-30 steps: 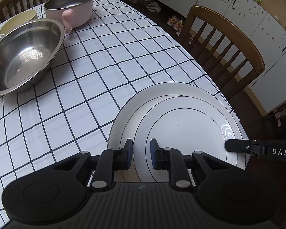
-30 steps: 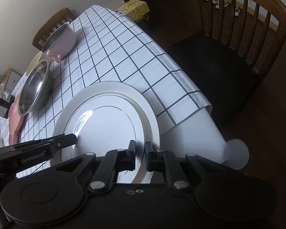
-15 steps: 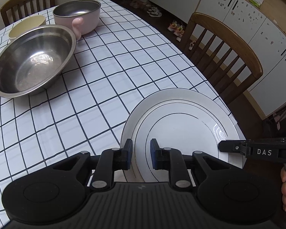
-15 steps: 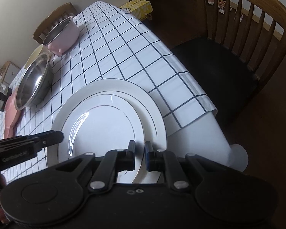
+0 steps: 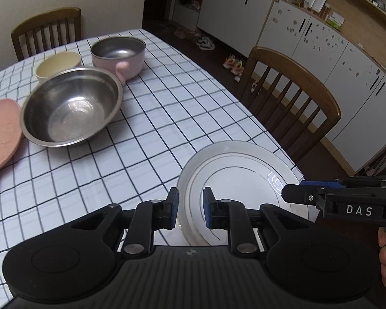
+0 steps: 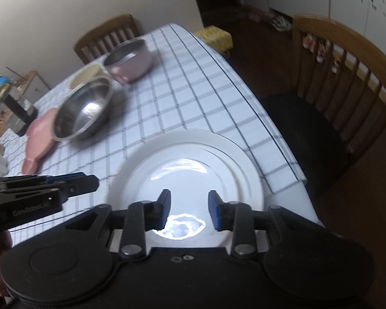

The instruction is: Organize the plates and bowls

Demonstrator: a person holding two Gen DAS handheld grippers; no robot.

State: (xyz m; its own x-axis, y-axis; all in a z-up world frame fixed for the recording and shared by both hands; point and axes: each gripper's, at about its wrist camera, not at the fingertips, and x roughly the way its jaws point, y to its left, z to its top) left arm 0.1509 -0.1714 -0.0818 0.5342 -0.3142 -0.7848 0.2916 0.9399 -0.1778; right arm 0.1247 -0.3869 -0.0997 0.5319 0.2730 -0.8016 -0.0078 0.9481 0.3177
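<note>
Left wrist: left gripper (image 5: 190,208) jaws narrow, nothing pinched; right gripper (image 6: 189,211) jaws just spreading above stacked plates (image 6: 218,154).

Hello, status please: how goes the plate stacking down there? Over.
Right hand-held gripper jaws just opening, nothing between. Left hand-held gripper slightly open, empty. Small plate stacked on large plate. Nothing in the way.

My work surface is a table under a white cloth with a dark grid (image 5: 151,128). Directly on it: a wide stainless-steel bowl (image 5: 72,105), a pink steel-lined handled bowl (image 5: 118,56), a cream bowl (image 5: 58,64), a flat pink dish (image 5: 1,139) and a large white round plate (image 6: 218,141).
</note>
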